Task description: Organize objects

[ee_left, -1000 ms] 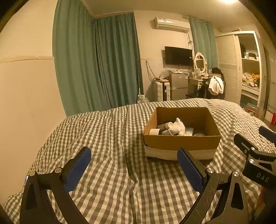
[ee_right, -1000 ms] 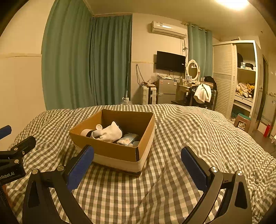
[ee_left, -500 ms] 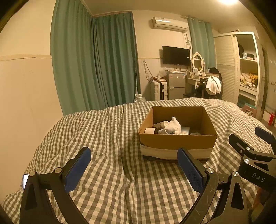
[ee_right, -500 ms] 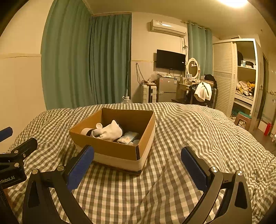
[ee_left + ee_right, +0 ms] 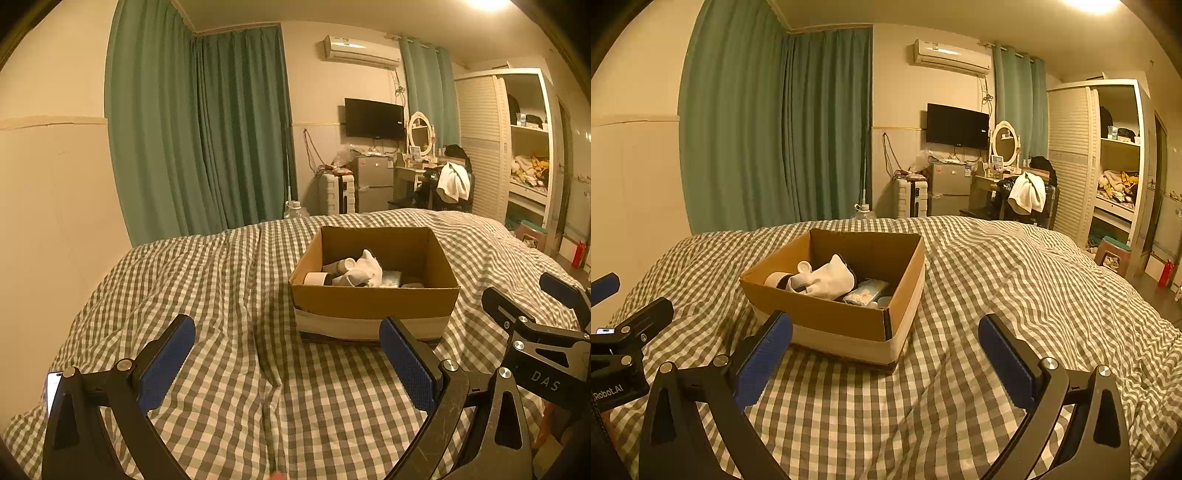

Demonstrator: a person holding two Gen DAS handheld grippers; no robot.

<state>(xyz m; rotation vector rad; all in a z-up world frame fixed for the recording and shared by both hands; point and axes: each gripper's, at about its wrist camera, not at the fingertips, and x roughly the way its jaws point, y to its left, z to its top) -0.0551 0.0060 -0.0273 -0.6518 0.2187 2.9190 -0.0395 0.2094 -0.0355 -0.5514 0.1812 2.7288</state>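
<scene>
An open cardboard box (image 5: pixel 373 301) sits on a grey checked bed cover (image 5: pixel 229 295); it also shows in the right wrist view (image 5: pixel 827 314). Inside lie a white sock (image 5: pixel 827 280), a roll of tape (image 5: pixel 777 278), a small tube (image 5: pixel 338 265) and a plastic packet (image 5: pixel 866 291). My left gripper (image 5: pixel 288 363) is open and empty, held above the cover in front of the box. My right gripper (image 5: pixel 884 360) is open and empty, in front of the box's right corner. Each gripper shows at the edge of the other's view.
A phone (image 5: pixel 53 387) lies at the bed's near left edge. A beige wall and green curtains (image 5: pixel 199 129) stand left and behind. Beyond the bed are a suitcase, small fridge (image 5: pixel 371 182), desk with mirror and an open wardrobe (image 5: pixel 524 147).
Both views have drawn back a little and shifted, so the box sits slightly farther off. The box and its contents have not moved. Both grippers stay open.
</scene>
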